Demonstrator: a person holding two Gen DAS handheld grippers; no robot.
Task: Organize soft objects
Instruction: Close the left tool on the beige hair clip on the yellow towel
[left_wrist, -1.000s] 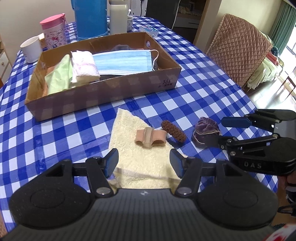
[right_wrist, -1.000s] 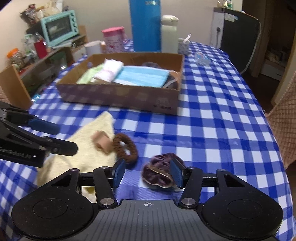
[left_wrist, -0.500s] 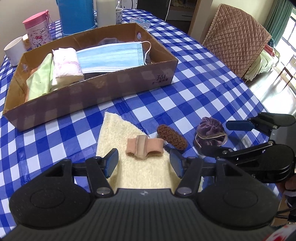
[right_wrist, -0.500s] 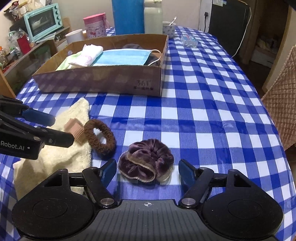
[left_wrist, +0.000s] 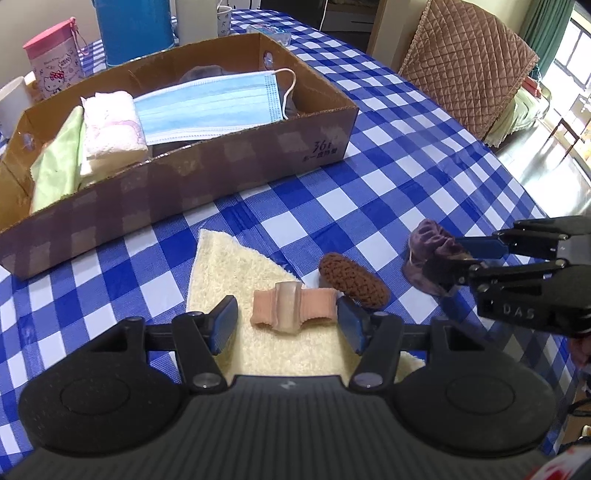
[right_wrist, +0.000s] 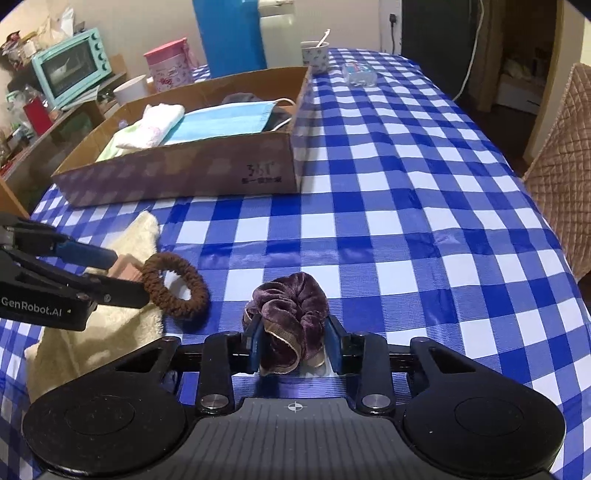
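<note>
Two handheld grippers work low over a blue-and-white checked tabletop strewn with soft items. At right, the right gripper has its jaws closed narrow on a purple velvet scrunchie, the fabric bunched between the blue pads at the near edge of the tabletop; whether it is lifted clear cannot be told. At left, the left gripper holds its jaws wide on either side of a peach-coloured toe separator, which lies on a cream towel spread flat. A brown knitted hair tie rests just beside the separator, touching the towel's right edge and lying between the two grippers, close against the left gripper's right finger. Behind them, well apart from the grippers, stands an open cardboard box already holding a blue face mask, a folded white-and-pink cloth, a green cloth and a dark item half hidden under the mask. Beyond the box stand a tall blue jug, a pink lidded canister and a white cup; a quilted brown chair sits off the far right side.
</note>
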